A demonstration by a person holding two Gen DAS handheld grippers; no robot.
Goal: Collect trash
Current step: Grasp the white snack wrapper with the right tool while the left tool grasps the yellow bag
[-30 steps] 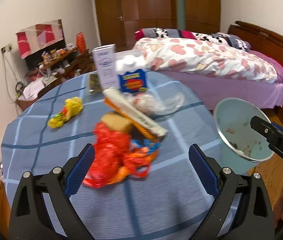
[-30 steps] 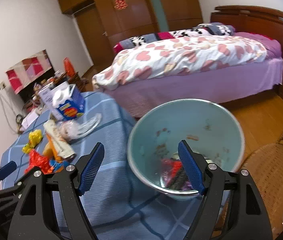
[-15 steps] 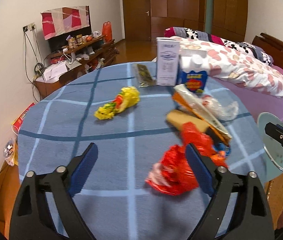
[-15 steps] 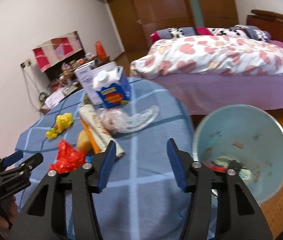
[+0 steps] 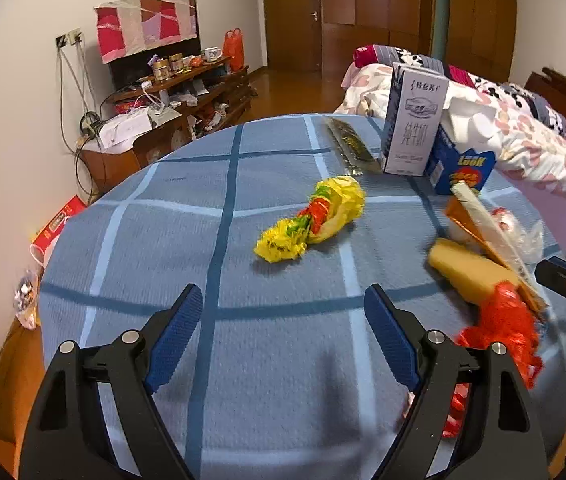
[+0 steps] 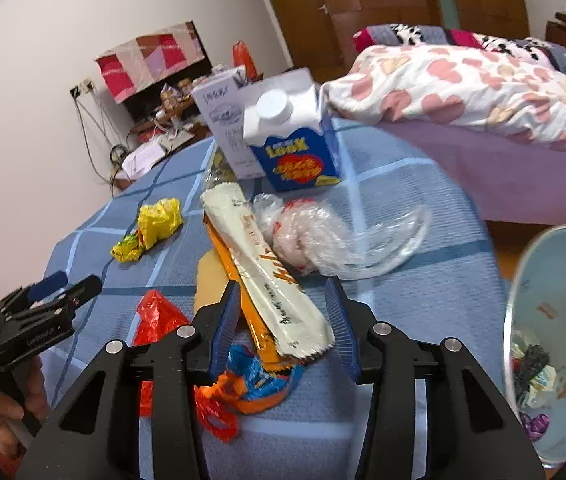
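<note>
Trash lies on a round table with a blue checked cloth (image 5: 243, 360). A crumpled yellow wrapper (image 5: 315, 218) lies just ahead of my open, empty left gripper (image 5: 283, 332); it also shows in the right wrist view (image 6: 151, 230). My right gripper (image 6: 287, 320) is open over the near end of a long white and orange snack wrapper (image 6: 267, 280). A red wrapper (image 6: 159, 316), a blue and orange wrapper (image 6: 251, 380) and a clear plastic bag (image 6: 331, 236) lie around it. A pale blue trash bin (image 6: 555, 320) with trash inside stands at the right table edge.
Two cartons stand at the table's far side, a white and blue one (image 6: 295, 132) and a grey one (image 5: 413, 120). A yellow sponge-like block (image 5: 471, 272) lies by the wrappers. A bed (image 6: 483, 92) is behind the table, a cluttered TV stand (image 5: 163, 100) at the left wall.
My left gripper has swung left, from the red wrapper towards the yellow wrapper. My right gripper has moved from over the bin to the long wrapper and narrowed its opening.
</note>
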